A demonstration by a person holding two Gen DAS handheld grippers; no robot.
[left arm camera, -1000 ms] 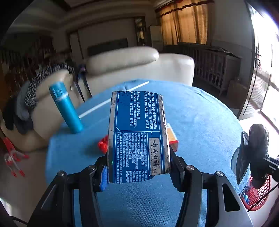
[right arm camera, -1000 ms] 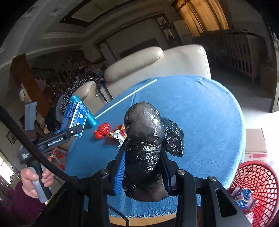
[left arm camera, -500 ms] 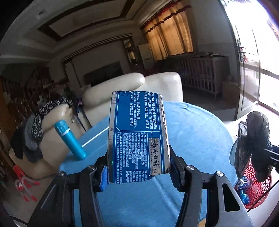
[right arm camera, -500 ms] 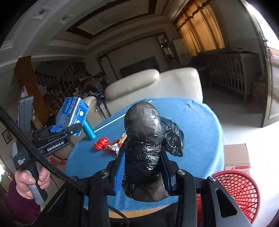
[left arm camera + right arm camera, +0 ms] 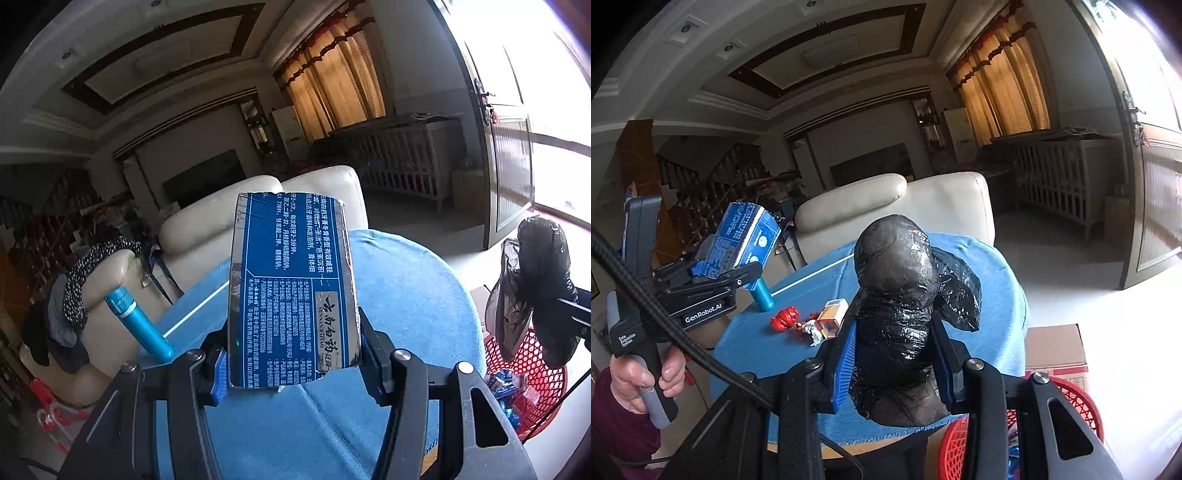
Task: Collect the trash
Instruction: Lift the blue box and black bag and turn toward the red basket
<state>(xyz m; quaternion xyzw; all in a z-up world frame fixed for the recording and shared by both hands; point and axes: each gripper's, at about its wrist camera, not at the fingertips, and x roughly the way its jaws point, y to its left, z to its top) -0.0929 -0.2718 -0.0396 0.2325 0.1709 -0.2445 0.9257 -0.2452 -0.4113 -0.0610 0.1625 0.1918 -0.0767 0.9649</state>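
Observation:
My left gripper (image 5: 293, 363) is shut on a blue printed carton (image 5: 291, 284), held upright above the blue-clothed round table (image 5: 413, 288). The right wrist view shows the same carton (image 5: 744, 236) in that gripper (image 5: 713, 280), with a hand (image 5: 646, 373) on its handle. My right gripper (image 5: 894, 354) is shut on a crumpled black plastic bag (image 5: 901, 295), which hangs at the right in the left wrist view (image 5: 535, 291). A red mesh basket (image 5: 532, 373) with trash in it stands on the floor below the bag; its rim (image 5: 1071, 395) shows at lower right.
On the table lie a teal bottle (image 5: 138, 325), a red wrapper (image 5: 785, 319), an orange-and-white small box (image 5: 833, 317) and a white stick (image 5: 812, 275). A cream sofa (image 5: 894, 206) stands behind, a cardboard box (image 5: 1054, 349) on the floor beside the basket.
Both grippers have risen and pulled back from the table, each keeping its load. The table sits lower and smaller in both views; the bag and basket now show at the left view's right.

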